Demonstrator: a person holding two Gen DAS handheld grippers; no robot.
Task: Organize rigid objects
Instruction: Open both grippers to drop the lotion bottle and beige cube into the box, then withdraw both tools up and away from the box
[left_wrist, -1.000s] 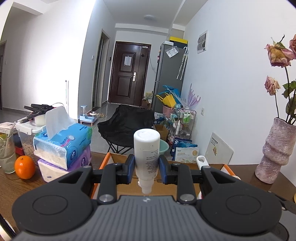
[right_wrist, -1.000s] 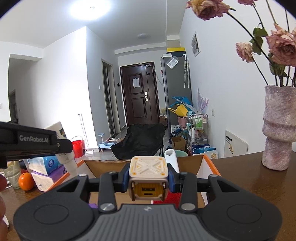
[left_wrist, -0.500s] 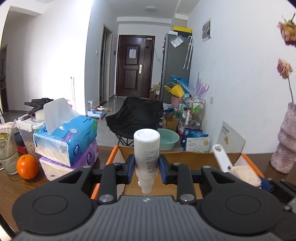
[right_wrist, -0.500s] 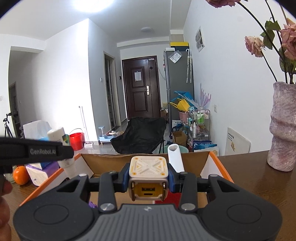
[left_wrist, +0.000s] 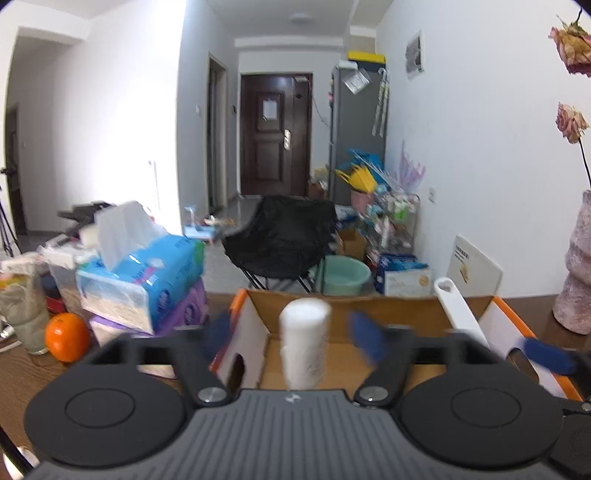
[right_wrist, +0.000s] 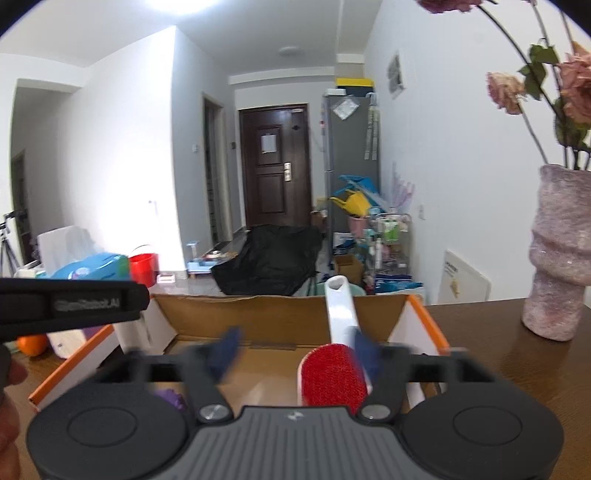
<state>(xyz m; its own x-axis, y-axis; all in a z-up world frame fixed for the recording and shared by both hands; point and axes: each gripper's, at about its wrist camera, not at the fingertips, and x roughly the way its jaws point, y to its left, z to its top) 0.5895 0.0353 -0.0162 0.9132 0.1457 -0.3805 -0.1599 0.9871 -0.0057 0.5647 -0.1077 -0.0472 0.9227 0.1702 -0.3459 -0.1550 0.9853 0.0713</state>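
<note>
Jaws of the left gripper (left_wrist: 293, 338) have just been opening, and the white bottle (left_wrist: 304, 343), blurred, is being seen loose between the spread blue pads above the cardboard box (left_wrist: 402, 308). Jaws of the right gripper (right_wrist: 295, 354) have likewise just been opening with nothing pinched; the red lint brush (right_wrist: 334, 376) is lying in the box beneath, white handle pointing far.
</note>
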